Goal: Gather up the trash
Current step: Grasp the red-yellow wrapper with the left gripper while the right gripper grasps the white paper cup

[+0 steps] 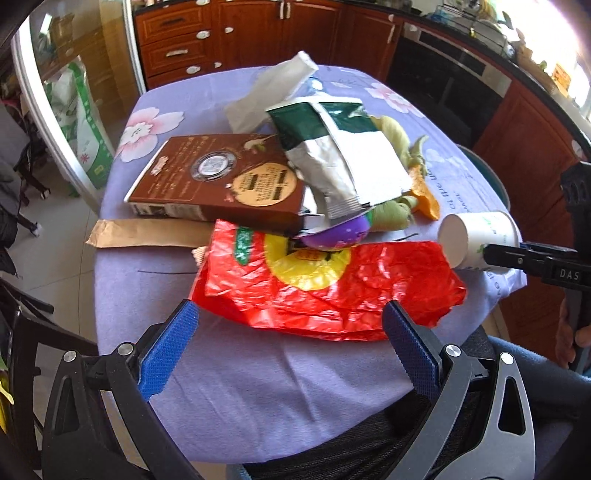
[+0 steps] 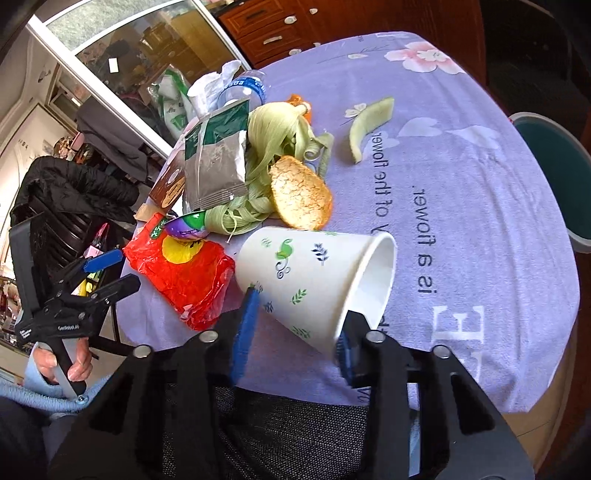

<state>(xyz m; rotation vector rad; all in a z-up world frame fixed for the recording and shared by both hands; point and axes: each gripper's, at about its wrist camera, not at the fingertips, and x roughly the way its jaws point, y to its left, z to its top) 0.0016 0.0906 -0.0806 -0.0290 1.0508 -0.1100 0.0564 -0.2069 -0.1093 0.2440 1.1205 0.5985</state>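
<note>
A pile of trash lies on the purple tablecloth [image 1: 258, 387]. My left gripper [image 1: 291, 325] is open just before a crumpled red plastic bag [image 1: 332, 288], not touching it. My right gripper [image 2: 299, 317] is shut on a white paper cup [image 2: 314, 277] with leaf prints, held on its side; the cup also shows in the left wrist view [image 1: 476, 240]. Behind lie a brown box [image 1: 218, 181], a green and silver pouch [image 1: 343, 162], corn husks [image 2: 273, 140], a purple ball [image 2: 184, 225], a round cracker [image 2: 299, 192] and a melon rind [image 2: 369, 125].
A teal bin [image 2: 554, 173] stands beyond the table's right edge. A plastic bottle [image 2: 243, 88] and white paper [image 1: 273, 88] lie at the far side. Brown cardboard [image 1: 147, 232] pokes out at the left. Wooden cabinets [image 1: 258, 33] stand behind; a chair [image 1: 22, 332] is left.
</note>
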